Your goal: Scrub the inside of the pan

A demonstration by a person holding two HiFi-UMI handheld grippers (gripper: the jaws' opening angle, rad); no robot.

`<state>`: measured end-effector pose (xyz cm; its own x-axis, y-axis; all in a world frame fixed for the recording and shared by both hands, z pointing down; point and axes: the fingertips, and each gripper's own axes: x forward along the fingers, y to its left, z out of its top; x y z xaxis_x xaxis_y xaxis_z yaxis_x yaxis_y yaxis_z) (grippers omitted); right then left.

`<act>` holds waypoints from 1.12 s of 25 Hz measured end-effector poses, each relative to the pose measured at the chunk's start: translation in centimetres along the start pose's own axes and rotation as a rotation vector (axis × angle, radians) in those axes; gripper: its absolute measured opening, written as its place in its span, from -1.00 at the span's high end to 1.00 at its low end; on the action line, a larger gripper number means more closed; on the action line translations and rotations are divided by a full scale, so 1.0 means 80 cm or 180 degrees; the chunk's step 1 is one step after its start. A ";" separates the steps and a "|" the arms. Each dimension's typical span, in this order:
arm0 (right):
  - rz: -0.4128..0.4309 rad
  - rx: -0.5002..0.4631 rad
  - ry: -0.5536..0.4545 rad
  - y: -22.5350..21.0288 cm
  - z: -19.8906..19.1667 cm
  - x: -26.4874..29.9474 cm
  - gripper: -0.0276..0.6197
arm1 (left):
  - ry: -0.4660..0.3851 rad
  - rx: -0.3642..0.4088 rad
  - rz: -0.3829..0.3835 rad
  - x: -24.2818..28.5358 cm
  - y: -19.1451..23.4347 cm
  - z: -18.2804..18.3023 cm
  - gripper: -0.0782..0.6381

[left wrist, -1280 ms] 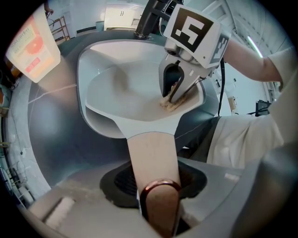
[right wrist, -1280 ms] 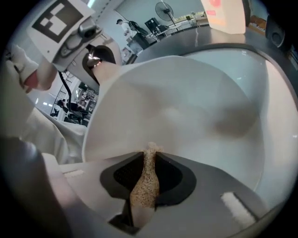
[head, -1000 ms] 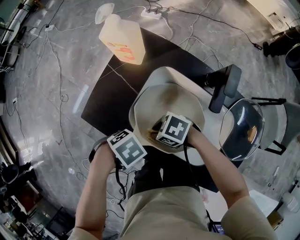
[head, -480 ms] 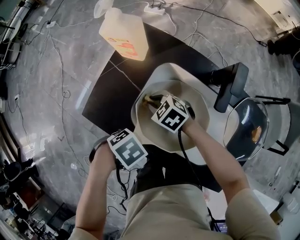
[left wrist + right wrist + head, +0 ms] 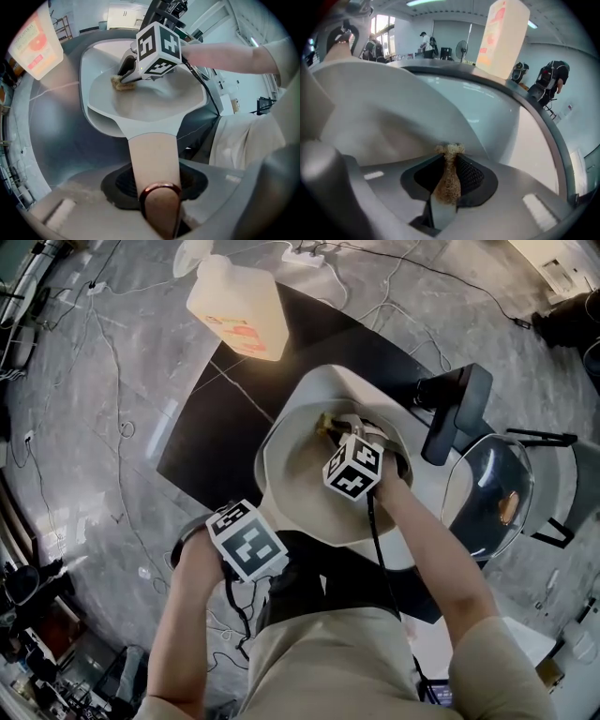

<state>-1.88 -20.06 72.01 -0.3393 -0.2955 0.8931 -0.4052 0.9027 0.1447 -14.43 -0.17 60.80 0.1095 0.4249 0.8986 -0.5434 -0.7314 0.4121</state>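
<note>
Right gripper (image 5: pixel 449 161) is clamped on a brown sponge (image 5: pixel 448 180), jaws pinched tight on it. The sponge tip is pressed to the far inner wall of the pan (image 5: pixel 154 101), opposite the handle (image 5: pixel 153 152). Left gripper (image 5: pixel 157 197) is closed on that handle, and the pan is held over the black mat (image 5: pixel 202 451). The handle's long axis is pointed back toward the person, so the rest of the pan floor is judged to lie from the sponge toward the handle. The right hand is the nearer one.

Sponge-to-wall contact is shown in the left gripper view. In the head view it is half covered by the marker cube (image 5: pixel 354 468). In the right gripper view only the grip is shown. A jug (image 5: pixel 239 310) and a glass lid (image 5: pixel 483 498) are seen off to the sides.
</note>
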 end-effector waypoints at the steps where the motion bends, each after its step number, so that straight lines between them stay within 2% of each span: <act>1: 0.0034 -0.0026 0.0165 0.001 -0.014 0.000 0.65 | 0.0006 0.0002 -0.0007 0.000 0.000 0.000 0.32; 5: 0.0292 -0.0173 0.0873 0.015 -0.063 -0.015 0.65 | -0.0002 0.0021 -0.0013 0.000 -0.001 0.001 0.32; 9: 0.0644 -0.0051 0.1322 0.038 -0.096 -0.035 0.66 | 0.0002 0.0040 -0.0002 -0.001 0.001 0.003 0.33; 12: 0.1060 0.0077 0.1600 0.061 -0.116 -0.064 0.66 | 0.0023 0.0062 -0.0013 0.000 -0.001 0.006 0.33; 15: 0.1565 0.0203 0.1679 0.093 -0.118 -0.097 0.66 | 0.0042 0.0052 -0.0026 -0.002 -0.002 0.005 0.33; 19: 0.2118 0.0443 0.1510 0.132 -0.101 -0.130 0.66 | 0.0047 0.0050 -0.0041 -0.002 -0.004 0.005 0.33; 23: 0.2743 0.0838 0.0832 0.176 -0.043 -0.137 0.65 | 0.0054 0.0039 -0.0051 -0.002 -0.003 0.005 0.33; 25: 0.2752 0.1057 0.0452 0.183 -0.009 -0.125 0.64 | 0.0059 0.0040 -0.0051 -0.002 -0.003 0.005 0.33; 28: 0.2392 0.1223 0.0089 0.170 0.029 -0.097 0.64 | 0.0049 0.0054 -0.0044 -0.002 -0.003 0.006 0.33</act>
<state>-6.71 -6.24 66.07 -0.6150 0.3536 0.7048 -0.3423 0.6855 -0.6426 -13.91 -0.33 60.61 0.1040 0.4430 0.8905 -0.5279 -0.7342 0.4269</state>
